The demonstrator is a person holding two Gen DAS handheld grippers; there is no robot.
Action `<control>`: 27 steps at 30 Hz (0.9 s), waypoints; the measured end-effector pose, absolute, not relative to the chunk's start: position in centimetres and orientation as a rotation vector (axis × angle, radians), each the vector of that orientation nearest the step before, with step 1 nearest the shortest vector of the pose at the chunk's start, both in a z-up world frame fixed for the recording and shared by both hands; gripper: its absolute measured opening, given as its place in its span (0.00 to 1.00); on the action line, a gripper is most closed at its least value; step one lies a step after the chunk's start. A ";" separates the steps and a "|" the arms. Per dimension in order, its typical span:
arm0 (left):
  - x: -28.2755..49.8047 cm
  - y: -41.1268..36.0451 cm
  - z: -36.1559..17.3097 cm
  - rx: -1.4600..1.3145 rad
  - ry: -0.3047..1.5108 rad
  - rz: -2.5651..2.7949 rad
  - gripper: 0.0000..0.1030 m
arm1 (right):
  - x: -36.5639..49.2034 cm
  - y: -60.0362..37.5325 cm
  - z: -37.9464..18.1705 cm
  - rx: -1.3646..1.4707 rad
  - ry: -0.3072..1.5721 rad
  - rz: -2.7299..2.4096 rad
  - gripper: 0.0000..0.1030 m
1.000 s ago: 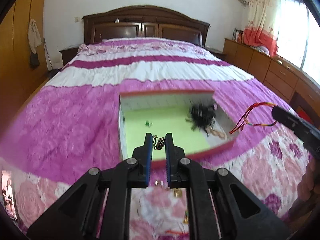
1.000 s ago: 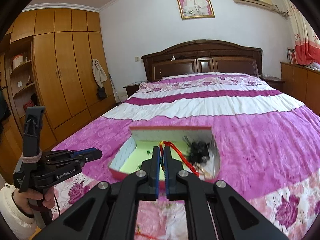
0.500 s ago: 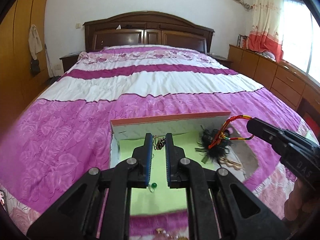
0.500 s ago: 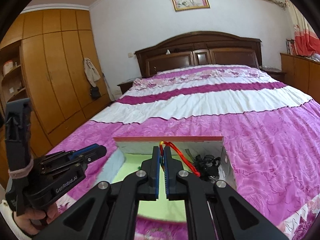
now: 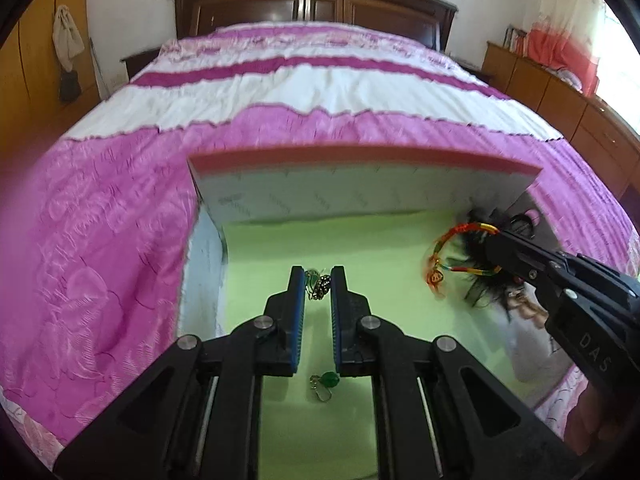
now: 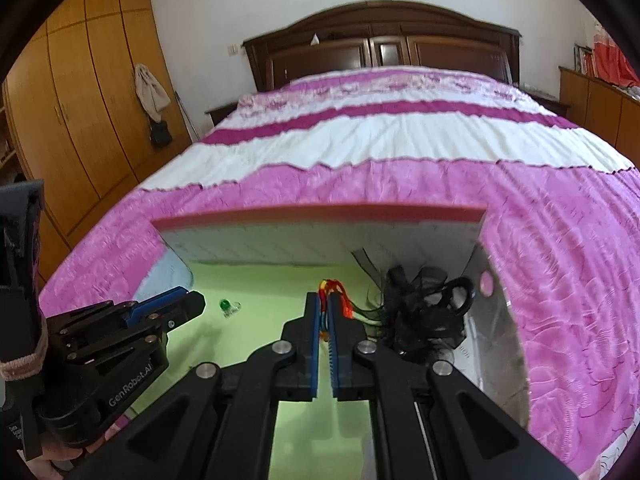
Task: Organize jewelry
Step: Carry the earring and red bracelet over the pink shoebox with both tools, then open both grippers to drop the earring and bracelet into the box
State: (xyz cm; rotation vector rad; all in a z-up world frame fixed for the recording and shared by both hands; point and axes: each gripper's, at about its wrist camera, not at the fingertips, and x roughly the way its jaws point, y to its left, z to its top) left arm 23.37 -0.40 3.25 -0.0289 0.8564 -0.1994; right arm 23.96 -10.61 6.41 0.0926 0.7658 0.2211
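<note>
An open box with a red rim (image 5: 360,160) and a light green floor (image 5: 280,240) lies on the bed. My left gripper (image 5: 318,282) hangs over the floor, shut on a small dark beaded chain (image 5: 318,289). A green bead earring (image 5: 326,382) lies on the floor under its fingers. From the right comes my right gripper (image 5: 496,240), shut on a red, yellow and green cord bracelet (image 5: 452,240) that dangles above the floor. In the right wrist view the right gripper (image 6: 324,300) pinches the cord bracelet (image 6: 334,286), with the left gripper (image 6: 188,304) at left near the green bead earring (image 6: 226,306).
Black hair accessories (image 6: 428,308) are heaped in the box's right end against its wall. The pink flowered quilt (image 5: 100,240) surrounds the box. A dark headboard (image 5: 312,4) stands at the far end, a wooden wardrobe (image 6: 80,100) at left and low cabinets (image 5: 560,92) at right.
Both grippers have moved forward and down, from short of the box to over its green floor, still carrying the chain and the cord bracelet. The box now fills the lower view.
</note>
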 end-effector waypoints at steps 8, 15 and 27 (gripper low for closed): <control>23.8 -1.0 1.7 -0.025 0.918 -0.211 0.05 | 24.8 -10.9 4.4 0.089 0.839 0.195 0.06; 23.3 -1.4 2.4 -0.008 0.913 -0.214 0.23 | 24.3 -11.9 4.7 0.151 0.861 0.200 0.23; 20.3 -0.5 6.4 -0.029 0.825 -0.215 0.30 | 20.8 -12.2 8.6 0.151 0.776 0.216 0.37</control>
